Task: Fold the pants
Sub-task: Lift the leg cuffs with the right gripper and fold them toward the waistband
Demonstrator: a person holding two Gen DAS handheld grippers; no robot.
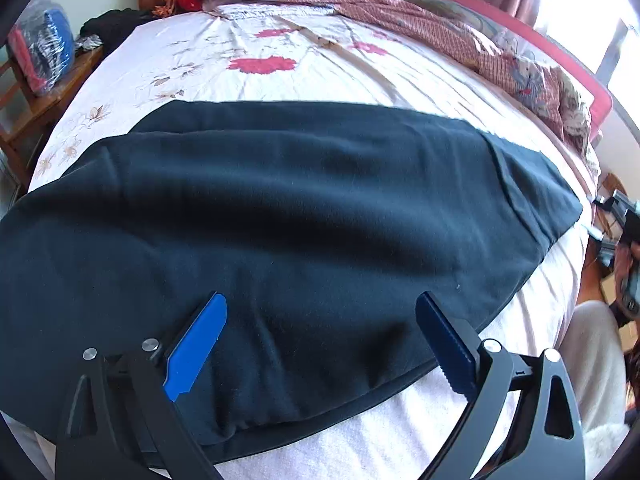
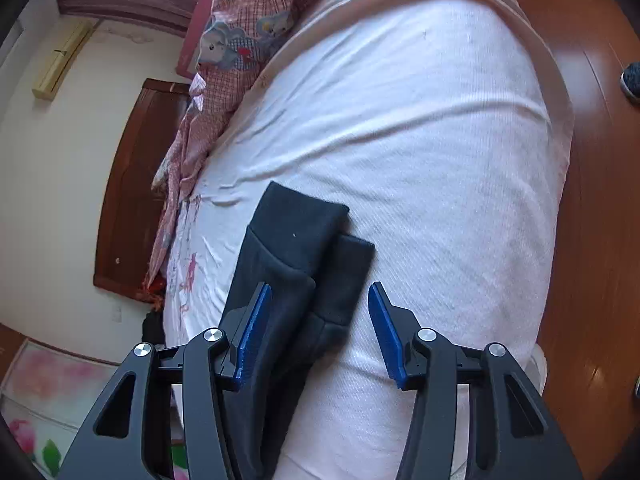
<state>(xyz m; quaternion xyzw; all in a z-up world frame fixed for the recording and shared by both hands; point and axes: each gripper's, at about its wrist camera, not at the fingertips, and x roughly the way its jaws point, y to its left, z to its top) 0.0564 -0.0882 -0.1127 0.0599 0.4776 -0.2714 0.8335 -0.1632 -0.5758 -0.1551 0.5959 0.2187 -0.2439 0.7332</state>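
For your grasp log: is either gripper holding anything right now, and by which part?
Nothing is held. The left gripper and right gripper are both open above the dark pants.

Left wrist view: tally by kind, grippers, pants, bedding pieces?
Black two-finger grippers with blue pads: 1, the left gripper, jaws open
Dark navy fleece pants: 1
White floral bedsheet: 1
Pink checked quilt: 1
Total: 4
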